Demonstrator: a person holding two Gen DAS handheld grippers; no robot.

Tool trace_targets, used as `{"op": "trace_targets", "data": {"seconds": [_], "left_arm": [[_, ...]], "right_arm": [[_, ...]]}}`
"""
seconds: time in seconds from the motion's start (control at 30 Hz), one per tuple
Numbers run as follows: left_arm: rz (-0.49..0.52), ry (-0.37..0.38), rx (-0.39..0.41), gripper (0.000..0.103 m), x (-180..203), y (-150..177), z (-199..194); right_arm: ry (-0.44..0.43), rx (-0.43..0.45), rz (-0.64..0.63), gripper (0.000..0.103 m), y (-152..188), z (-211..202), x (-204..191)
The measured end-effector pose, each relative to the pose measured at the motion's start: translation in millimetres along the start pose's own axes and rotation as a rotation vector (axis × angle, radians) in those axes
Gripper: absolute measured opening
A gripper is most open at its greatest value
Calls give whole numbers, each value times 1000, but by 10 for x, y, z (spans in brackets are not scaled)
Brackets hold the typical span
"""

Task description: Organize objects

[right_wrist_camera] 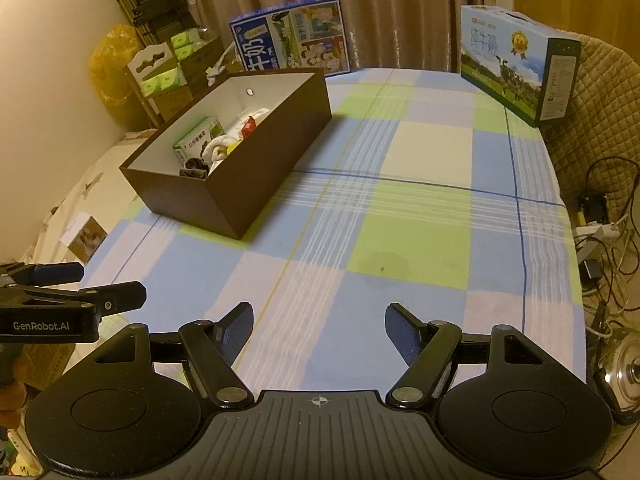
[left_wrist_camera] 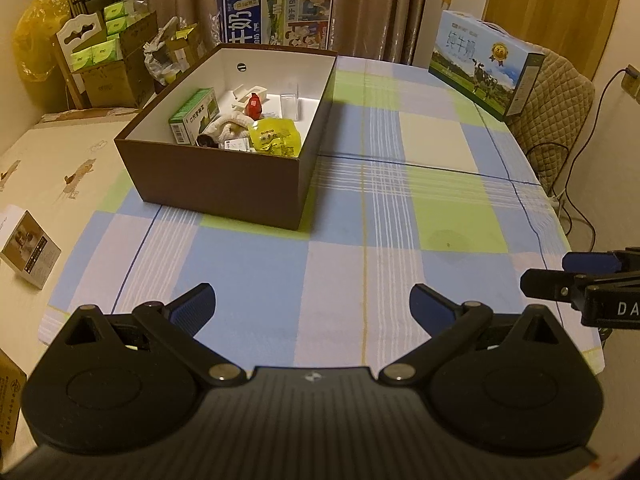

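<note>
A brown open box (left_wrist_camera: 224, 184) with a white inside stands on the checked tablecloth (left_wrist_camera: 400, 208). It holds a green carton (left_wrist_camera: 192, 116), a red item (left_wrist_camera: 253, 105), a yellow packet (left_wrist_camera: 276, 136), a rolled beige cloth (left_wrist_camera: 230, 128) and a clear plastic piece (left_wrist_camera: 289, 101). The box also shows in the right wrist view (right_wrist_camera: 236, 176). My left gripper (left_wrist_camera: 311, 307) is open and empty above the near cloth. My right gripper (right_wrist_camera: 319, 328) is open and empty too. Each gripper shows at the other view's edge.
Two milk cartons stand at the table's far side, blue (left_wrist_camera: 276, 14) and landscape-printed (left_wrist_camera: 486, 64). A small printed box (left_wrist_camera: 30, 250) lies on the left. Cardboard boxes with green packs (left_wrist_camera: 108, 56) stand behind. A padded chair (left_wrist_camera: 560, 96) and cables (right_wrist_camera: 604, 240) are at the right.
</note>
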State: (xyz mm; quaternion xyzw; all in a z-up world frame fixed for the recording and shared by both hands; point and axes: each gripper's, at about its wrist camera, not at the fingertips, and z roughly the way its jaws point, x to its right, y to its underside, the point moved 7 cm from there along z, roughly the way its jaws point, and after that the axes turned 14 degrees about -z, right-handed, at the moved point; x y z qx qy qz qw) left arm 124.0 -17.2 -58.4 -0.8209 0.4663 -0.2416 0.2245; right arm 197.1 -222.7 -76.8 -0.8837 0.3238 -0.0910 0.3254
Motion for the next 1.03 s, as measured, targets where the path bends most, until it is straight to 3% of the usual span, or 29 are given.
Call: {"op": "trace_targets", "data": {"seconds": [1.03], "left_arm": [[20, 17, 10, 102, 82, 41, -38]], "right_arm": [[-3, -1, 25, 70, 84, -52, 57]]}}
